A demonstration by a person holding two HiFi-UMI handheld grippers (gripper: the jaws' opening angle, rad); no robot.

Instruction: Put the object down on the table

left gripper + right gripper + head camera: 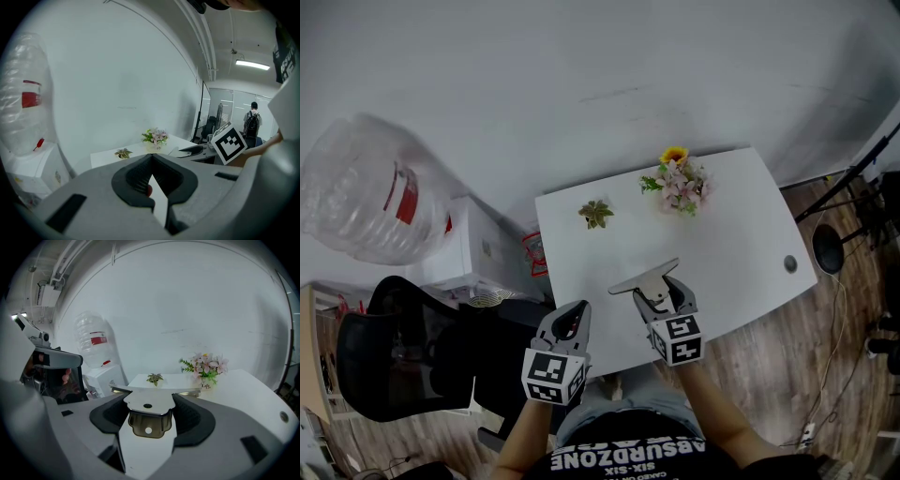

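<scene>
As the metal scraper (645,277) (147,404) hangs level over the white table's (741,234) near part, the right gripper (661,292) clamps its handle end; the left gripper (572,323), jaws together on nothing, hovers just beside.

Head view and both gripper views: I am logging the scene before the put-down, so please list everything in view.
table: one, white, centre, against the wall
flower bunch: one, pink with a yellow bloom, far side of the table
small plant: one, green, far left of the table
grommet: one, grey, near the table's right edge
water bottle: one, clear with a red label, at left
dispenser: one, white, left of the table
office chair: one, black, lower left
metal tool: one, shiny, clamped in the right gripper
left gripper: one, grey, jaws together, empty
right gripper: one, grey, shut on the metal tool
</scene>
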